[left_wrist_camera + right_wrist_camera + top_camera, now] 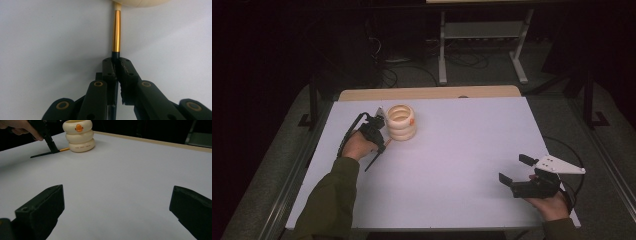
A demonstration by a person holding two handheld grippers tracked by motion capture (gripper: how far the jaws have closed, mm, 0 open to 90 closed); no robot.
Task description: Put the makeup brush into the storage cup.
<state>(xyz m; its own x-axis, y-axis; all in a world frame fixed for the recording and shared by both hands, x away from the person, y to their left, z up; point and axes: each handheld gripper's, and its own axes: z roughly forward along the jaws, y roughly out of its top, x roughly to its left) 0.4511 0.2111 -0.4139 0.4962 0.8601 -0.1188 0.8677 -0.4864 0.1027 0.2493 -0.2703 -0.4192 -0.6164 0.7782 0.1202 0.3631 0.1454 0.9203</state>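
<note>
A cream holder (401, 122) made of three stacked rings, with an orange mark, stands upright at the back left of the white table (462, 150). My left gripper (380, 146) points down just left of it, shut on a slim black-and-gold stick (376, 156). In the left gripper view the jaws (116, 61) pinch the stick's black part; its gold barrel (116, 32) runs on to a cream tip that meets the holder's base (140, 2). The right gripper view shows the holder (80, 136) and the stick (64, 149) lying low along the table. My right gripper (515, 169) rests open at the front right, nothing between its jaws (117, 191).
A wooden strip (427, 93) borders the table's far edge. Beyond it, a metal stand (482, 45) and cables lie on the dark floor. A cable (569, 150) loops off the table's right side by my right hand. Bare white table surface lies between the two grippers.
</note>
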